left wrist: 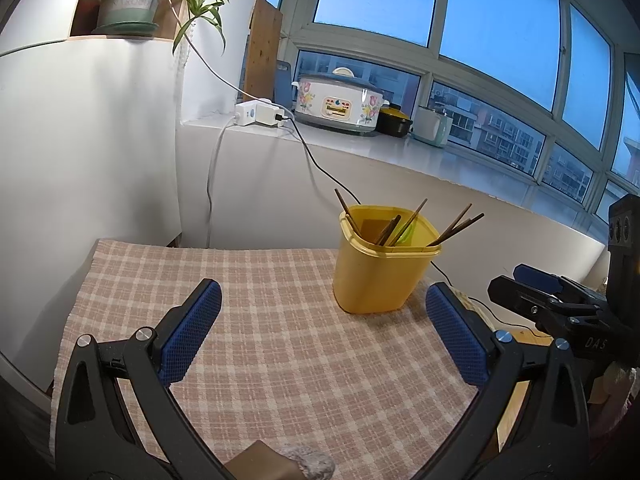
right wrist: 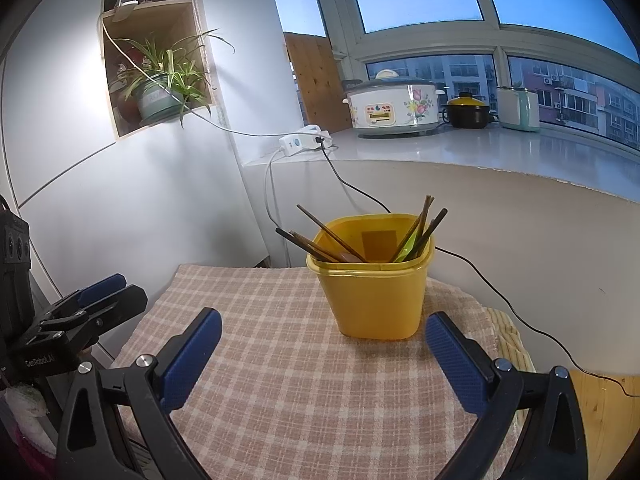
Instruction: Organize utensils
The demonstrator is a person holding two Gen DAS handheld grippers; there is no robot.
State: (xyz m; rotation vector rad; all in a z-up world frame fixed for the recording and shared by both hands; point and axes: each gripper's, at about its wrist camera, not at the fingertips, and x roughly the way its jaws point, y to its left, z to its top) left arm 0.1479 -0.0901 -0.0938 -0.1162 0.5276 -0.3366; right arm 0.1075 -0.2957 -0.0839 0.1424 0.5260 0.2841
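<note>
Now I am holding my left hand-held gripper [left wrist: 323,312] and right hand-held gripper [right wrist: 323,340] spread wide, both empty. Thin, stiff brown wooden chopsticks [right wrist: 320,240] are leaning in the light yellow plastic tub [right wrist: 376,296]; I'd pinch their upper ends.

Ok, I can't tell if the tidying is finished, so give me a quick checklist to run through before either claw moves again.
1. Left claw empty, blue pads apart: ok.
2. Right claw empty, pads apart: ok.
3. Yellow holder upright on the checked cloth: ok.
4. Chopsticks inside the holder, leaning on its rim: ok.
5. No loose utensils on the visible cloth: ok; beyond the cloth edges, cannot tell.
6. Black cable behind the holder clear of both claws: ok, but it runs close to the holder on the right claw's side.
</note>
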